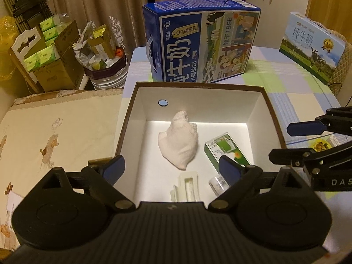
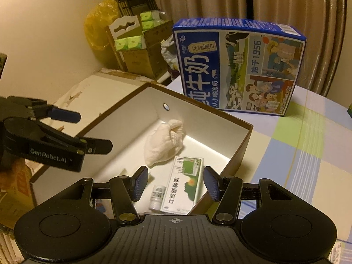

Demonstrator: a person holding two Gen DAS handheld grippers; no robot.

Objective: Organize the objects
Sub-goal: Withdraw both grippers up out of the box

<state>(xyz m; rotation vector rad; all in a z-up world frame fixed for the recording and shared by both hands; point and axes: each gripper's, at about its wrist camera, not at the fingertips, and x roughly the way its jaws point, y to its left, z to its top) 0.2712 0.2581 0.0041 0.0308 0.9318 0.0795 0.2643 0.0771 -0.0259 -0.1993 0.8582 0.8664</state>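
Note:
A brown box with a white inside (image 1: 198,85) (image 2: 239,140) sits on the table. In it lie a bunched white cloth (image 1: 178,143) (image 2: 164,144), a green and white carton (image 1: 222,149) (image 2: 183,184), a small white bottle (image 1: 217,183) (image 2: 157,198) and a white plastic piece (image 1: 187,187). My left gripper (image 1: 171,167) (image 2: 85,131) hovers open over the box's near side, holding nothing. My right gripper (image 2: 176,183) (image 1: 292,142) is open too, above the carton and bottle at the box's right edge, and empty.
A tall blue milk case (image 1: 202,44) (image 2: 239,66) stands just behind the box. A pale blue milk case (image 1: 312,46) leans at the far right. Left of the table are a printed cushion (image 1: 55,136), a full bin (image 1: 105,66) and cardboard boxes of green packs (image 1: 48,50).

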